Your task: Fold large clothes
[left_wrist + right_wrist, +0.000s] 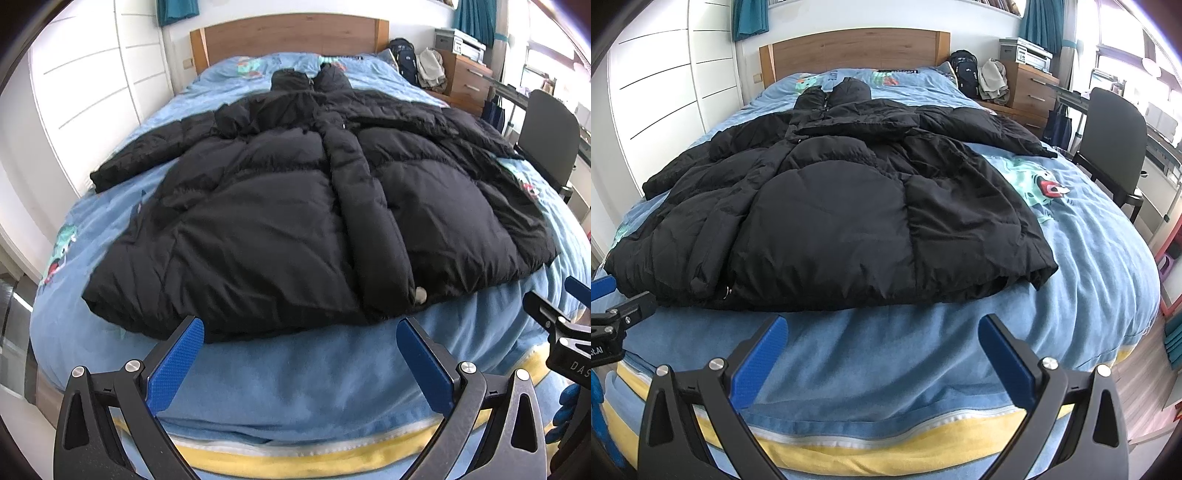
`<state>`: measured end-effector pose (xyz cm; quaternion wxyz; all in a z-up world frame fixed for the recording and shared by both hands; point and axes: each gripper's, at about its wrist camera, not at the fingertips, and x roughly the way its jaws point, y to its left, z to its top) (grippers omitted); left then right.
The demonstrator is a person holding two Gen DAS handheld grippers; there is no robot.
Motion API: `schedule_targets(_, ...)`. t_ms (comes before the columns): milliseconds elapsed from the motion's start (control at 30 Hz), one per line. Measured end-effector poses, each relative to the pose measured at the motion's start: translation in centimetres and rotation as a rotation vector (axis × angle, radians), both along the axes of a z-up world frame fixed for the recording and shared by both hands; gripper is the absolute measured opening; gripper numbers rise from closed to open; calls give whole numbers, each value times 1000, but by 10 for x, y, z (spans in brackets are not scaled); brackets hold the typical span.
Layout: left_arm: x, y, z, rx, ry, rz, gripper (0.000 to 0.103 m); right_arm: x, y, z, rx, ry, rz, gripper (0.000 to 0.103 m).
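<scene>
A large black puffer coat [295, 206] lies spread flat, front up, on a bed with a blue patterned cover [295, 384]. Its sleeves stretch to both sides and its hood points at the headboard. It also shows in the right wrist view [834, 218]. My left gripper [300, 332] is open and empty, just short of the coat's hem near the middle. My right gripper [882, 330] is open and empty, at the foot of the bed below the coat's right part. The right gripper's side shows at the right edge of the left wrist view [565, 332].
A wooden headboard [288, 37] stands at the far end. White wardrobe doors [88, 81] are on the left. A wooden drawer unit [1030, 92], a backpack [966, 72] and a dark chair [1115, 140] stand to the right of the bed.
</scene>
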<state>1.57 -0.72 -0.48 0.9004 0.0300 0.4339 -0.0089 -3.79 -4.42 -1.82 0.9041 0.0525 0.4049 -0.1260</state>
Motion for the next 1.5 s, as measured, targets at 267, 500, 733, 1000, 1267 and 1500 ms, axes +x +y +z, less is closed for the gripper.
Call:
schedule_targets(267, 25, 11, 34, 13, -77, 21, 102, 10, -15, 22, -2, -83, -20, 103)
schedule_targets(500, 76, 22, 53, 16, -91, 74, 102, 52, -58, 56, 61, -60, -45, 103)
schedule_targets(733, 144, 36, 57, 23, -101, 110, 102, 121, -127, 70, 179, -85, -107, 103)
schedule_targets(1000, 247, 47, 53, 24, -161, 151, 102, 222, -240, 41, 267, -70, -267, 103)
schedule_targets(1267, 333, 50, 47, 8, -135, 177, 102, 283, -332, 0, 374, -73, -427, 103)
schedule_targets(1500, 349, 66, 48, 29, -63, 249, 102, 294, -392, -27, 516, -93, -586, 103)
